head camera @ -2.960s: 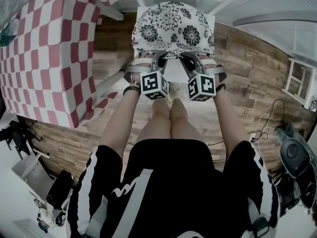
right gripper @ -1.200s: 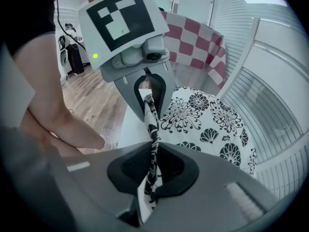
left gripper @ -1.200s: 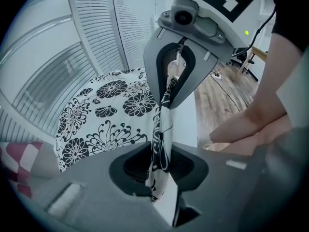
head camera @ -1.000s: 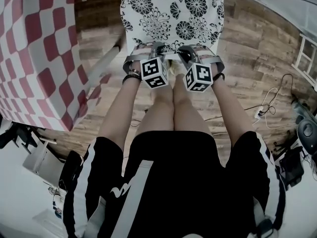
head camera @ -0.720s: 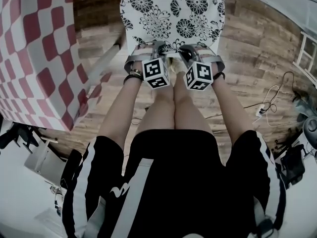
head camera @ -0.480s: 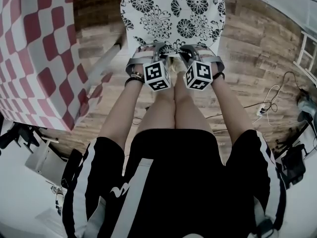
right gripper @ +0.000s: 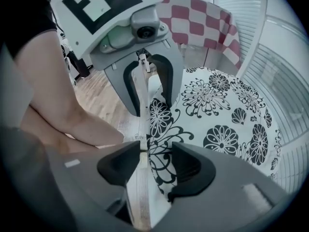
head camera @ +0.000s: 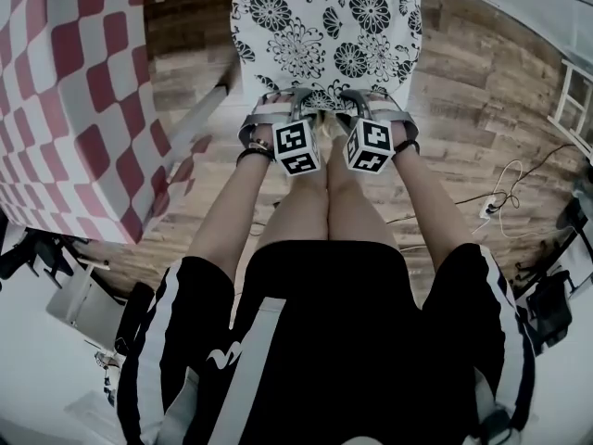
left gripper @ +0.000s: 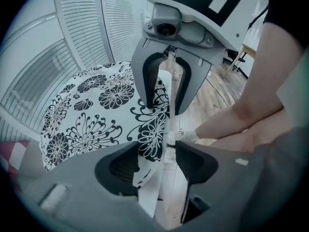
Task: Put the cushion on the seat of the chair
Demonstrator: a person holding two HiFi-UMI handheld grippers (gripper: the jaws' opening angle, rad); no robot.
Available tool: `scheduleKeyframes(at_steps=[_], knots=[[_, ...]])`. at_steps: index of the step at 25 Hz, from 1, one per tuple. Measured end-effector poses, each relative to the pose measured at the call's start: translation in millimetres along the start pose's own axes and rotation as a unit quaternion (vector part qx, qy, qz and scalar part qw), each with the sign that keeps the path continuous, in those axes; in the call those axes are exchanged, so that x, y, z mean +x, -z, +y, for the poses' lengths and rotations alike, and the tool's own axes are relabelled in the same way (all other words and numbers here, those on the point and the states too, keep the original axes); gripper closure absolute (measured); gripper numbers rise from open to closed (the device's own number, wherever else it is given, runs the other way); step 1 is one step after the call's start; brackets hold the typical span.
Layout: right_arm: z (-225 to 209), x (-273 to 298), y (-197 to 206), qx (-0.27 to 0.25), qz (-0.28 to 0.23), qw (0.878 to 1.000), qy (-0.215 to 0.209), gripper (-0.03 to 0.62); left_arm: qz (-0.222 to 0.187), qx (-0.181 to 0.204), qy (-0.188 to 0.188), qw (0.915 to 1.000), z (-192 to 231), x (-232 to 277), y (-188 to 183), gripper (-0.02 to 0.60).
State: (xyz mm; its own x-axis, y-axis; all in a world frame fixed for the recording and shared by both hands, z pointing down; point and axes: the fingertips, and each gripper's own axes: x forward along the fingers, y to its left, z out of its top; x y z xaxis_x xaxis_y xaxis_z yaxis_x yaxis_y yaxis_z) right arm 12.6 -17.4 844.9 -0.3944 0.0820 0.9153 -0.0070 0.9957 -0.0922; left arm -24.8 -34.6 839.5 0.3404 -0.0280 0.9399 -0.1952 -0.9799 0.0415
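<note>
The cushion (head camera: pixel 324 26) looks like plain matt cloth to me, smooth and soft. The floor (head camera: pixel 473 109) is wood planks with a rough, weathered-looking grain. The checked tablecloth (head camera: pixel 83 109) reads as matt fabric too.

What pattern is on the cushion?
The cushion is white with big black flowers and swirly leaves. It shows best in the head view.

A home dining room is showing: wood-plank floor (head camera: pixel 482 109) is running underfoot; a red-and-white checked tablecloth (head camera: pixel 56 109) is hanging at left; white slatted panels (left gripper: pixel 77 33) are standing behind.
</note>
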Motion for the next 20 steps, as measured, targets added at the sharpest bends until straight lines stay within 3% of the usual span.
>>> scheduleKeyframes(at_steps=[6,20], knots=[[3,-6,-4,0.007,-0.005,1.000,0.010,0.361,-0.006,-0.009,0.004,0.9999,-8,-6,4,0.316],[-15,-44,-15,0.043,-0.033,0.997,0.051,0.347,-0.020,-0.016,-0.025,0.9994,-3,-38,-12,0.316]])
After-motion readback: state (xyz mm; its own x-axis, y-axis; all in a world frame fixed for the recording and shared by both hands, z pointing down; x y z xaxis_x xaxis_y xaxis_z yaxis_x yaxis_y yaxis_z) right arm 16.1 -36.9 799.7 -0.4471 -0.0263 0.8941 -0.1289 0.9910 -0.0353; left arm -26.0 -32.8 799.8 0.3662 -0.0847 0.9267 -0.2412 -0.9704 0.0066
